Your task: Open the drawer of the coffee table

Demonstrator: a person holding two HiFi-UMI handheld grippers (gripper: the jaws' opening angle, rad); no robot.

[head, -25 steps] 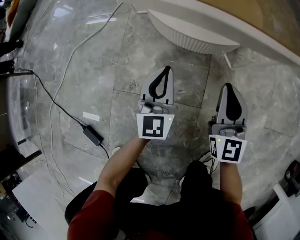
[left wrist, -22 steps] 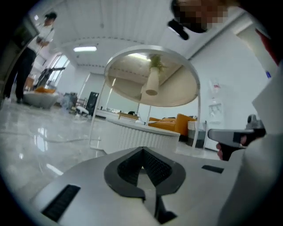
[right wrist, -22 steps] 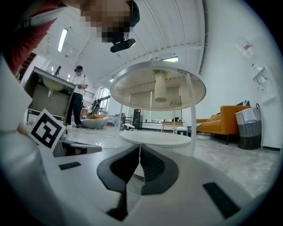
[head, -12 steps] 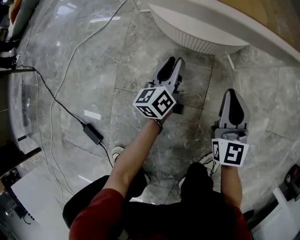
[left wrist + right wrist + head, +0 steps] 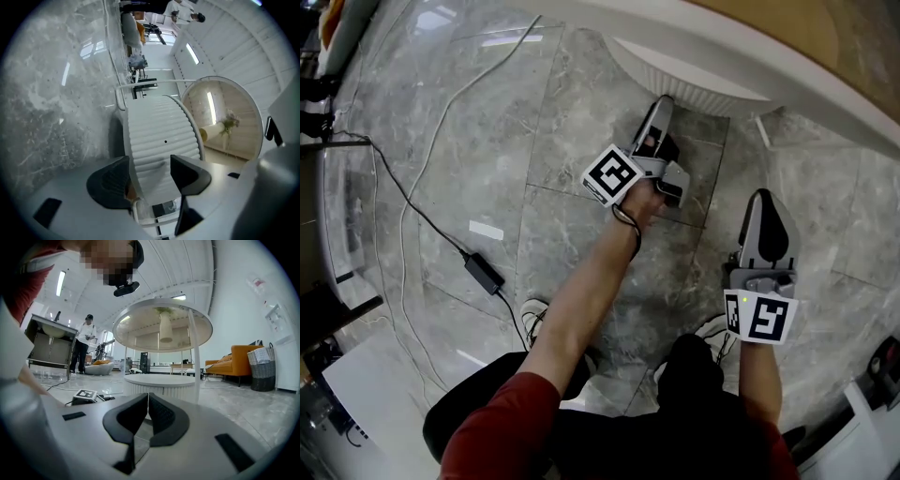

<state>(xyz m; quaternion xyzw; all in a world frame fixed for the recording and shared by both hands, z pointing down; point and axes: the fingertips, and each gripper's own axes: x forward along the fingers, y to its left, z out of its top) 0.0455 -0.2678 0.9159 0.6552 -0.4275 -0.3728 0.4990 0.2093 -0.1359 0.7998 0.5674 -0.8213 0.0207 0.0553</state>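
So the left gripper [image 5: 659, 112] is rolled onto its side, right up at the low white ribbed drum [image 5: 703, 82] that sits under the round top of the coffee table [image 5: 825, 80]. That drum is where the drawer is, though I can't make out a seam or a handle. In the left gripper view the jaws are spreading apart. The ribbed front, with one tiny dark dot on it, fills the gap between them, and nothing is pinched yet as far as I can see.

The right gripper [image 5: 766, 202] hangs back to the side of the person's knees, pointing at the same table. Its jaws are pressed together with nothing in them (the right gripper view shows the two black pads meeting edge to edge).

As for labels, the left marker cube [image 5: 614, 173] and the right marker cube [image 5: 759, 317] both carry black-and-white square code patterns, not letters I can read.

The floor [image 5: 441, 169] is shiny grey marble tile. A black power brick [image 5: 485, 270] lies on it, well off to the left of the table, with thin cables trailing away from it.

In the right gripper view, there's an orange sofa [image 5: 239, 359] behind the table with a woven basket [image 5: 261, 369] just beside it. A person [image 5: 84, 341] in a white top and dark cap is standing way back.
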